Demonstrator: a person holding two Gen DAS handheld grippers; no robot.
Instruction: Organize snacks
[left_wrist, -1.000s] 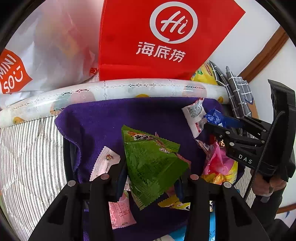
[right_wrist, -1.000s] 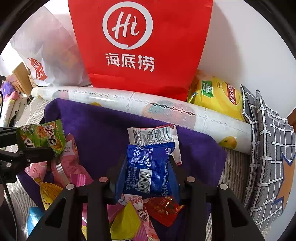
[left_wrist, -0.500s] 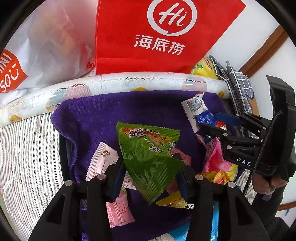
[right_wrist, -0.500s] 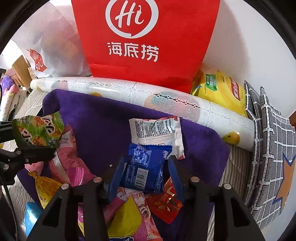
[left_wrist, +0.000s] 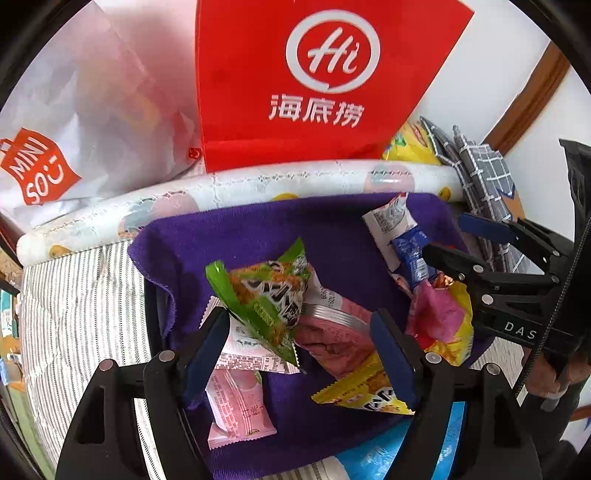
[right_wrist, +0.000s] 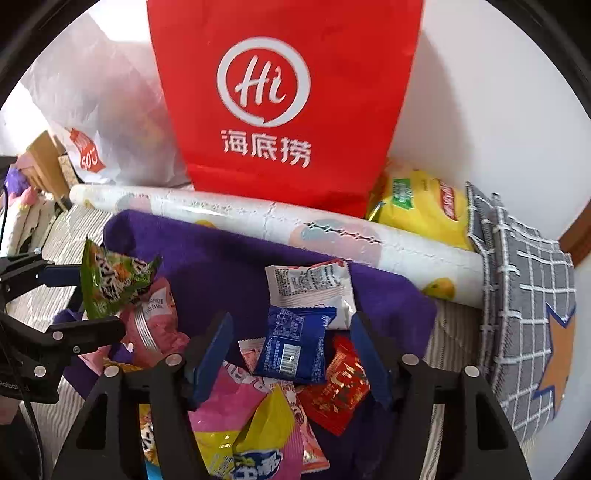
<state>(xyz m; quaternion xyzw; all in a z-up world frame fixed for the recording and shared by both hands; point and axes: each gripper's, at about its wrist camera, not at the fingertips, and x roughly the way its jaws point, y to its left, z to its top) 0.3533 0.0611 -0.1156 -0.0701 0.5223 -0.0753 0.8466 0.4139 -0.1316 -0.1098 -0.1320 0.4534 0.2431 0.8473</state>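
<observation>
green packet (left_wrist: 266, 295) crumpled (tilted) | left hand-held gripper (left_wrist: 299, 332) spread, just opening | right hand-held gripper (right_wrist: 291, 347) likewise

We see the left hand-held gripper (left_wrist: 299, 343) with jaws that have just been opening, pads clear of the green snack packet (left_wrist: 264, 295), which sits tilted between them on the purple cloth (left_wrist: 258, 236). Under it lie a white-pink packet (left_wrist: 236, 391) and a pink packet (left_wrist: 328, 332); a yellow packet (left_wrist: 364, 391) is by the right pad. At right, the right hand-held gripper (left_wrist: 443, 240), jaws apart, near a blue packet (left_wrist: 412, 254) and a white packet (left_wrist: 388, 221). Behind: patterned roll (left_wrist: 258, 184), red bag (left_wrist: 314, 81), white bag (left_wrist: 85, 118).
</observation>
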